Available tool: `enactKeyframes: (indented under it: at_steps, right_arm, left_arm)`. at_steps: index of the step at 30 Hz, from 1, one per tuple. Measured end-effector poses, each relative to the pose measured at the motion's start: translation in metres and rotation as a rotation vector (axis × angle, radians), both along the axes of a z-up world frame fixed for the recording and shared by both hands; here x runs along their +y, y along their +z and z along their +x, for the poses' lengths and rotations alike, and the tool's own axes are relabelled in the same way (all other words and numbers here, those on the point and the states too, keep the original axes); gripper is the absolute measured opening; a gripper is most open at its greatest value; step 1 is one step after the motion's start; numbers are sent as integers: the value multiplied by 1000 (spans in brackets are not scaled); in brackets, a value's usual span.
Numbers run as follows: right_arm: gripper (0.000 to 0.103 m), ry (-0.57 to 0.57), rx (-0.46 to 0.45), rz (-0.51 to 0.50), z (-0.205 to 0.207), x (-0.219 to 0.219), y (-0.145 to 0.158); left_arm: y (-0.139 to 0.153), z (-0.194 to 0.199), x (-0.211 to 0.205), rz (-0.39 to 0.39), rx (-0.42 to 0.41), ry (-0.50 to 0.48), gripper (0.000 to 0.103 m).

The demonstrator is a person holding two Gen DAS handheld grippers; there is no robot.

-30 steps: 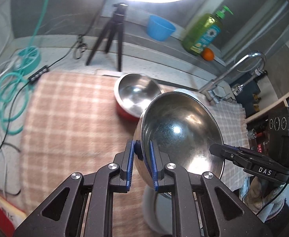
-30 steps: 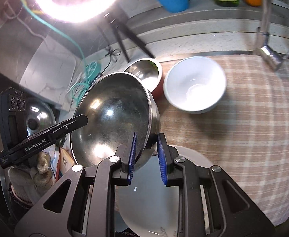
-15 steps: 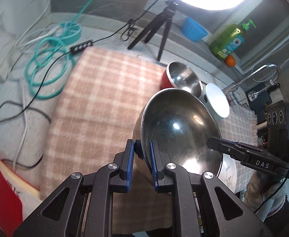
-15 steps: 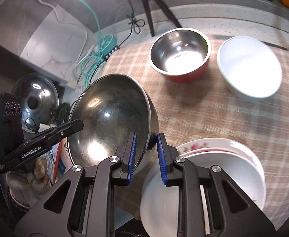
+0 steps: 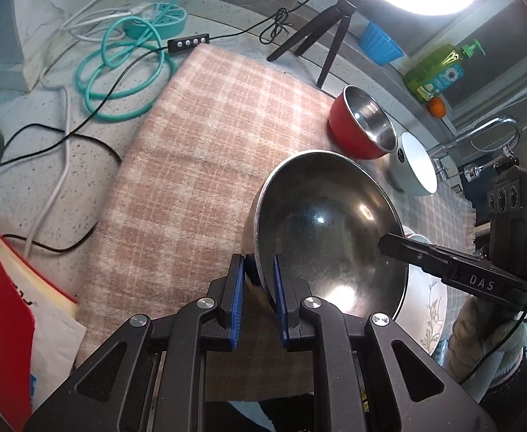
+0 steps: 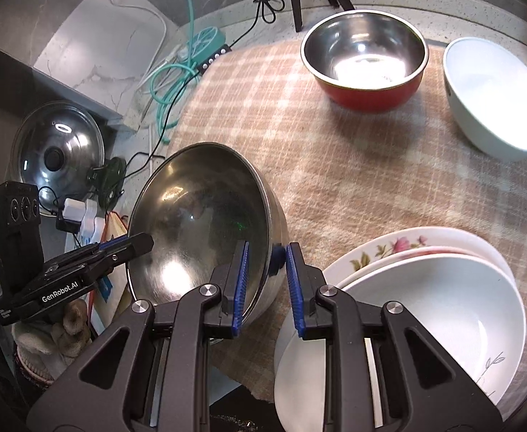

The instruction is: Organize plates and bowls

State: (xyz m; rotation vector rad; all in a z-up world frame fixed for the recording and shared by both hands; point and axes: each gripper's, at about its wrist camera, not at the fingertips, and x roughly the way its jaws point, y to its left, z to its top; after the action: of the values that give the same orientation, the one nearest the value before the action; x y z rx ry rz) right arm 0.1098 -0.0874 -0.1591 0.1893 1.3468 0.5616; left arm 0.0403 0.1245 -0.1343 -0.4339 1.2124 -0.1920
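While both grippers grip opposite sides of its rim, the large steel mixing bowl (image 5: 331, 230) hangs tilted above the near edge of the pink checked cloth (image 5: 205, 136). The left gripper (image 5: 258, 298) has its blue pads nearly closed, pinching the rim's thin wall between them. The right gripper (image 6: 265, 284) is likewise clamped on the other side of the rim, one pad inside the bowl and one outside; seen from the left wrist view, it reaches over the bowl's far edge, held by a gloved hand (image 5: 486, 338).

Just beside the raised bowl, at the cloth's near right corner, sits a stack of white plates and bowls (image 6: 432, 288), the lower plate carrying a pink flower print. Farther back on the cloth stand a red bowl with a steel inside (image 6: 364, 61) and, to its right and just apart from it, a white bowl (image 6: 497, 93). Off the cloth to the left lie a coiled teal cable (image 5: 126, 72) and a glass pot lid (image 6: 58, 147).
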Motion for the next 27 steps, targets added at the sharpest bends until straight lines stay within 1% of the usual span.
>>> enactKeyframes:
  at_steps: [10, 19, 22, 23, 24, 25, 26, 27]
  right_arm:
    - [22, 5, 23, -11, -8, -2, -7]
    - [22, 7, 24, -15, -11, -3, -8]
    - [24, 7, 21, -9, -12, -4, -7]
    - [33, 8, 18, -7, -12, -4, -6]
    - [39, 12, 15, -5, -13, -4, -4]
    - [54, 10, 4, -1, -14, -5, -1]
    - [63, 8, -8, 1, -15, -5, 1]
    - [66, 4, -27, 4, -15, -6, 5]
  left_arm:
    - [-10, -8, 1, -22, 25, 3, 14]
    - [-10, -12, 0, -23, 27, 0, 14]
    - [-9, -13, 1, -31, 27, 3, 14]
    - [-8, -12, 1, -31, 26, 1, 14]
    - [-7, -13, 0, -27, 23, -2, 16]
    - [-6, -13, 0, -24, 20, -5, 21]
    - [-5, -13, -1, -22, 17, -8, 24]
    - [-3, -13, -1, -15, 10, -8, 30]
